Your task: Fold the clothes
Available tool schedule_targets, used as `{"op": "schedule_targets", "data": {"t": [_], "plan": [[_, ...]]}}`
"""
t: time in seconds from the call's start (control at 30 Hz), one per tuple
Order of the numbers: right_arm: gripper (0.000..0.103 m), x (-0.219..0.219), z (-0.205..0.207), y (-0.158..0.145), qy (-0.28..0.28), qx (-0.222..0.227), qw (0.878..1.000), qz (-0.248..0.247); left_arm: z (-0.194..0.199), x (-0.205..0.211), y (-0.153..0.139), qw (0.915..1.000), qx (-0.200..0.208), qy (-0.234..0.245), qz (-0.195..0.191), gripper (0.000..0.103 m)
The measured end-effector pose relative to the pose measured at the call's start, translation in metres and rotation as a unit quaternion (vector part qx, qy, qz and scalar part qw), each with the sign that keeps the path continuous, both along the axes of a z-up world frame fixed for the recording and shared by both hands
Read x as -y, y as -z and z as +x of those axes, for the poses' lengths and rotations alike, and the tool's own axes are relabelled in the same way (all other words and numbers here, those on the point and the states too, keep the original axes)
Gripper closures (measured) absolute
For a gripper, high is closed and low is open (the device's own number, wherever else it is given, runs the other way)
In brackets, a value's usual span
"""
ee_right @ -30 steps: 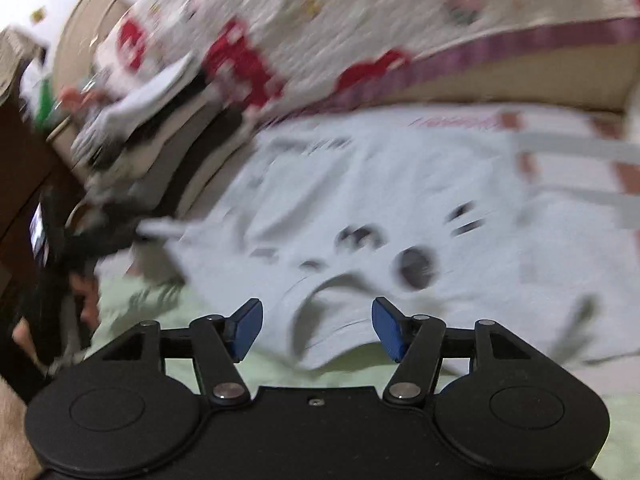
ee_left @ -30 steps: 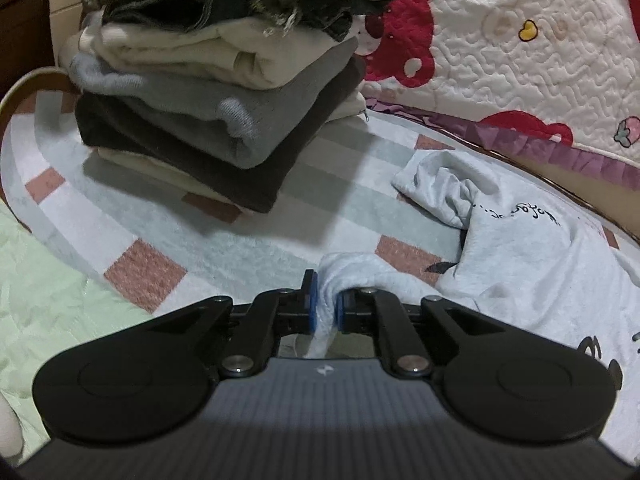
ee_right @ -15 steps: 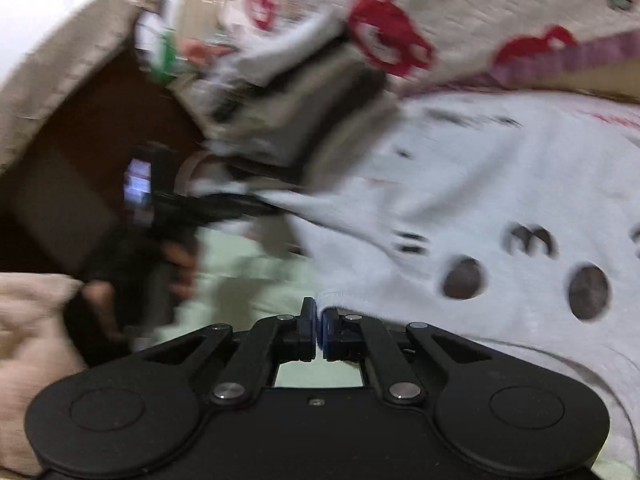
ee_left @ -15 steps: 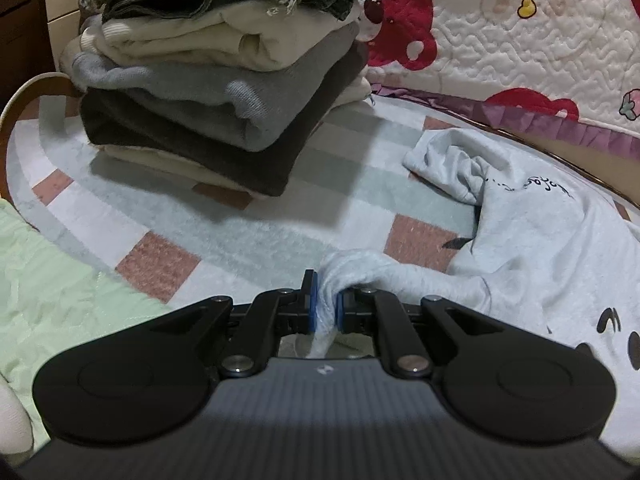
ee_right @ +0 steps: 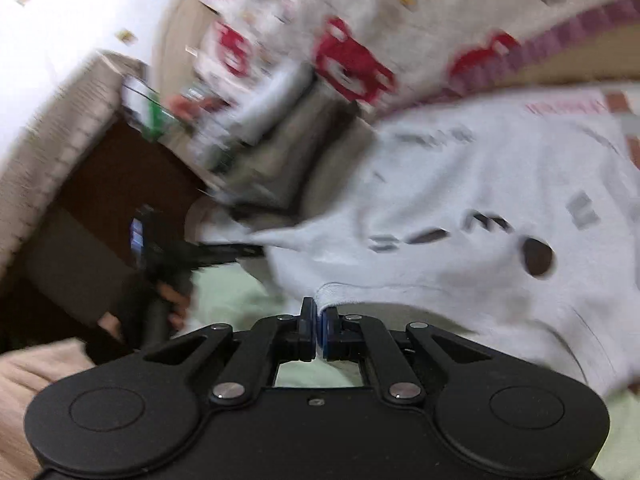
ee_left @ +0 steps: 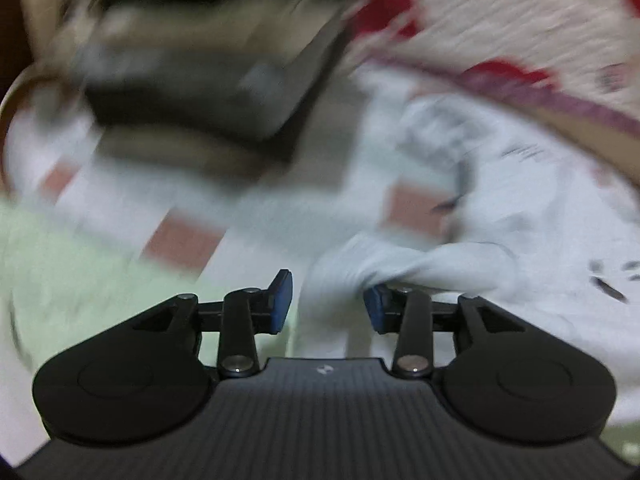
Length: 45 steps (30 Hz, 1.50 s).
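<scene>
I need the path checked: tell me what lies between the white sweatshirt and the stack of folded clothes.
Only bare striped rug lies between the sweatshirt and the stack, seen in the blurred left wrist view.

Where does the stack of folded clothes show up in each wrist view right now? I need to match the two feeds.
Left wrist: the stack of folded clothes fills the upper left, blurred, on the checked mat.
Right wrist: the same stack sits left of centre, above the white sweatshirt.
Shared landmark: the red-and-white quilt behind the stack.
</scene>
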State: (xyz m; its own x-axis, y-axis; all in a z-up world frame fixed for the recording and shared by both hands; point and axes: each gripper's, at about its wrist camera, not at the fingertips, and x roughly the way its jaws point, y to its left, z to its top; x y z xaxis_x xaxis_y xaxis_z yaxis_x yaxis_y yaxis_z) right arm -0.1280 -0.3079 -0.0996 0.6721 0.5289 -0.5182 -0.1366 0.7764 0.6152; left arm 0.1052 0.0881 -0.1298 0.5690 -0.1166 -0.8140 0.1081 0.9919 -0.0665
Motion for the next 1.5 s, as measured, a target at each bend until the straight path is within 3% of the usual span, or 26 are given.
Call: {"op": "schedule_targets", "data": {"t": [0.1, 0.2, 0.3, 0.43, 0.53, 0.57, 0.63, 0.67, 0.7, 0.73, 0.77, 0.8, 0.87, 1.03, 1.17, 1.27, 1.37, 1.5], "plan": [[0.098, -0.001, 0.005, 0.02, 0.018, -0.013, 1.0, -0.001, -0.004, -0.029, 0.013, 0.9946, 0.013, -0.047, -0.092, 0.061], [0.098, -0.002, 0.013, 0.032, 0.033, -0.017, 0.999, -0.011, -0.007, -0.053, 0.018, 0.9733, -0.017, -0.086, -0.212, 0.056], [0.098, -0.004, 0.026, 0.023, 0.044, 0.0, 0.998, -0.05, -0.013, -0.055, 0.019, 0.9674, -0.031, -0.084, -0.237, 0.052], [0.098, -0.008, 0.024, 0.016, 0.073, 0.02, 0.99, -0.12, -0.019, -0.022, 0.03, 0.9899, -0.047, -0.012, -0.133, 0.051], [0.098, -0.014, 0.024, 0.019, 0.105, 0.027, 0.974, -0.2, -0.023, 0.008, 0.04, 0.9959, -0.057, 0.061, -0.037, 0.051], [0.098, -0.015, 0.026, 0.022, 0.105, 0.026, 0.97, -0.219, -0.022, 0.009, 0.042, 0.996, -0.054, 0.049, -0.051, 0.051], [0.098, -0.017, 0.029, 0.027, 0.102, 0.022, 0.966, -0.235, -0.017, -0.002, 0.046, 0.9892, -0.063, 0.001, -0.132, 0.053], [0.098, -0.016, 0.029, 0.028, 0.1, 0.02, 0.969, -0.227, -0.016, -0.008, 0.048, 0.982, -0.065, -0.018, -0.176, 0.054], [0.098, -0.015, 0.029, 0.029, 0.098, 0.018, 0.97, -0.221, -0.015, -0.014, 0.05, 0.9725, -0.068, -0.037, -0.22, 0.064], [0.098, -0.015, 0.029, 0.029, 0.095, 0.016, 0.972, -0.215, -0.015, -0.017, 0.051, 0.9665, -0.066, -0.048, -0.244, 0.074], [0.098, -0.014, 0.029, 0.03, 0.095, 0.014, 0.973, -0.208, -0.015, -0.02, 0.053, 0.9606, -0.063, -0.058, -0.264, 0.092], [0.097, -0.012, 0.029, 0.031, 0.094, 0.012, 0.975, -0.201, -0.015, -0.019, 0.051, 0.962, -0.058, -0.059, -0.26, 0.099], [0.097, -0.006, 0.028, 0.035, 0.095, 0.004, 0.981, -0.17, -0.016, -0.016, 0.045, 0.9682, -0.043, -0.056, -0.24, 0.1], [0.097, 0.013, 0.022, 0.039, 0.083, -0.011, 0.996, -0.016, -0.019, -0.007, 0.0, 0.9806, 0.015, -0.045, -0.19, 0.1], [0.097, 0.016, 0.019, 0.035, 0.065, -0.034, 0.994, 0.079, -0.018, -0.009, -0.04, 0.9852, 0.055, -0.051, -0.154, 0.1], [0.097, 0.01, 0.018, 0.027, 0.035, -0.05, 0.991, 0.117, -0.02, -0.008, -0.063, 0.9878, 0.088, -0.054, -0.117, 0.1], [0.097, -0.002, 0.016, 0.022, 0.001, -0.066, 0.988, 0.142, -0.03, -0.015, -0.085, 0.9858, 0.119, -0.066, -0.099, 0.1], [0.097, -0.02, 0.013, 0.016, -0.053, -0.077, 0.977, 0.194, -0.065, -0.046, -0.129, 0.9663, 0.193, -0.128, -0.112, 0.101]]}}
